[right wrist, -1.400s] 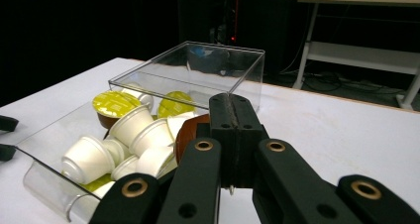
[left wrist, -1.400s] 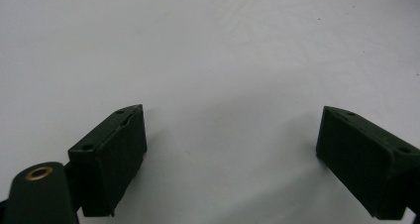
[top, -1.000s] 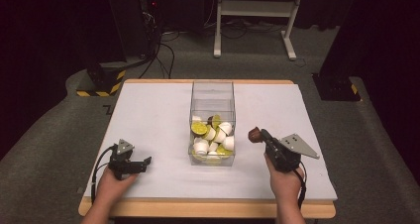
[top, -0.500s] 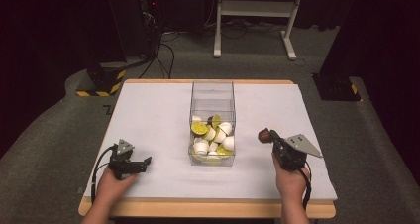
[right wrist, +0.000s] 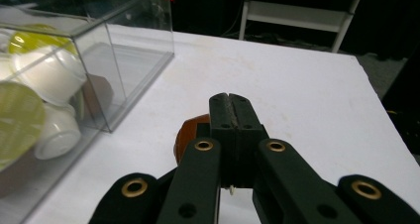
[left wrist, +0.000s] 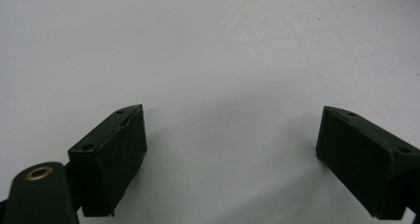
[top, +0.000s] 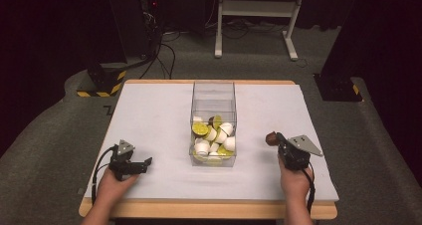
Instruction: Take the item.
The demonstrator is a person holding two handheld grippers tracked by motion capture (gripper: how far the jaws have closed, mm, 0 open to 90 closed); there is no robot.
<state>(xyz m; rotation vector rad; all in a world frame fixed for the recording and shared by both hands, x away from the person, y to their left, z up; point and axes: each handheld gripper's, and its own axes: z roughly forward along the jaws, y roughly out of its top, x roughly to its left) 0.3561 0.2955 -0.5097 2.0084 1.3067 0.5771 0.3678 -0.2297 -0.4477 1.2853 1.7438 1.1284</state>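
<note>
Brown capsule (right wrist: pixel 190 135) sits pinched by its rim in my right gripper (right wrist: pixel 231 105), jaws fully together on it, low over the white table (top: pixel 149 115) just right of the clear box (top: pixel 213 93) of white and green capsules (top: pixel 214 138). My left gripper (top: pixel 144 163) rests near the table's front left, jaws wide apart, holding nothing.

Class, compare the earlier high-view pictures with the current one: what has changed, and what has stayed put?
The right gripper, shut on a brown capsule, has carried it rightward, away from the clear box, and lower toward the table. The left gripper, open, and the box of capsules stayed put.
</note>
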